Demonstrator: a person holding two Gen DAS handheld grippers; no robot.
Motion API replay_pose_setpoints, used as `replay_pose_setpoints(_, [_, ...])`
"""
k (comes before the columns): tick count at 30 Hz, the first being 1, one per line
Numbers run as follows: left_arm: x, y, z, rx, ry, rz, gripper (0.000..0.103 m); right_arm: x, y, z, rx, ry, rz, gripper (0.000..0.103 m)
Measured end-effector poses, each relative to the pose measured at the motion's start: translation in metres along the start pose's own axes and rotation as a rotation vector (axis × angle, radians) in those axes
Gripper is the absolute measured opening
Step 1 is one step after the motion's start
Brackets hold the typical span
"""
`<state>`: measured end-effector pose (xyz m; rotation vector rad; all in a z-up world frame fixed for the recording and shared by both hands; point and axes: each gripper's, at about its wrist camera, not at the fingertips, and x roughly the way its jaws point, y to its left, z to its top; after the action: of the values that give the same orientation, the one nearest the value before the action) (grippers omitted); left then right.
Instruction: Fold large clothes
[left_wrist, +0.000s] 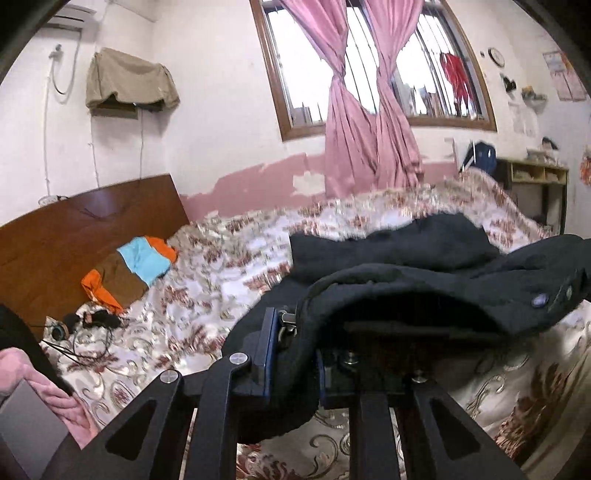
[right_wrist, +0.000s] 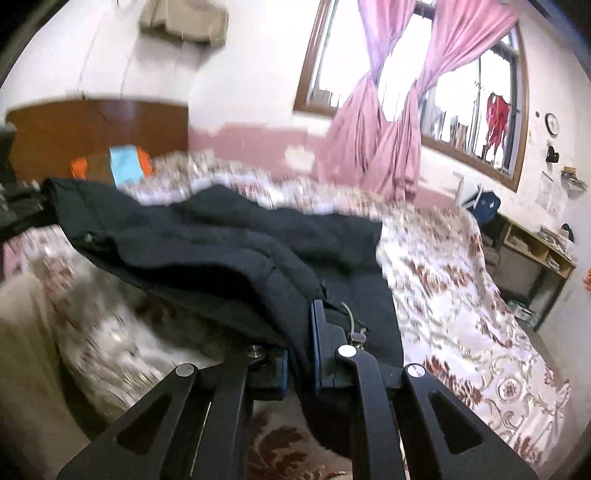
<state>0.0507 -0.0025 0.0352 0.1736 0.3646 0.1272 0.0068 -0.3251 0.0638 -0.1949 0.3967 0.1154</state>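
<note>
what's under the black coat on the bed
The floral quilt lies under the black coat, showing on all sides. The left gripper and right gripper pinch its near edge. Whatever lies beneath its middle is covered.

The right gripper (right_wrist: 300, 363) is pinching a fold of the big black coat (right_wrist: 221, 240) between its two blue-edged fingers (right_wrist: 317, 347). The coat is lifted up and hangs over the flowery bedspread (right_wrist: 461, 295). Far behind lies a small orange, blue and brown cloth (right_wrist: 122, 164) by the brown headboard (right_wrist: 92, 125). Pink curtains (right_wrist: 380, 140) are tied up at the window (right_wrist: 476, 92).
</note>
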Motion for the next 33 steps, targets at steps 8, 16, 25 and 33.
replay_pose_setpoints(8, [-0.044, 0.03, 0.04, -0.088, -0.105, 0.04, 0.016, -0.058, -0.007, 0.044, 0.072, -0.24, 0.056, 0.007])
replay_pose_setpoints(16, [-0.056, 0.049, 0.075, -0.121, -0.156, 0.007, 0.016, -0.082, 0.001, 0.067, 0.113, -0.373, 0.114, 0.007])
replay_pose_setpoints(25, [0.002, 0.039, 0.093, -0.056, -0.121, -0.047, 0.016, -0.019, -0.01, 0.077, 0.197, -0.303, 0.067, 0.007])
replay_pose_setpoints(33, [0.042, 0.026, 0.11, -0.02, -0.122, -0.042, 0.016, 0.029, -0.018, 0.094, 0.215, -0.291, 0.017, 0.007])
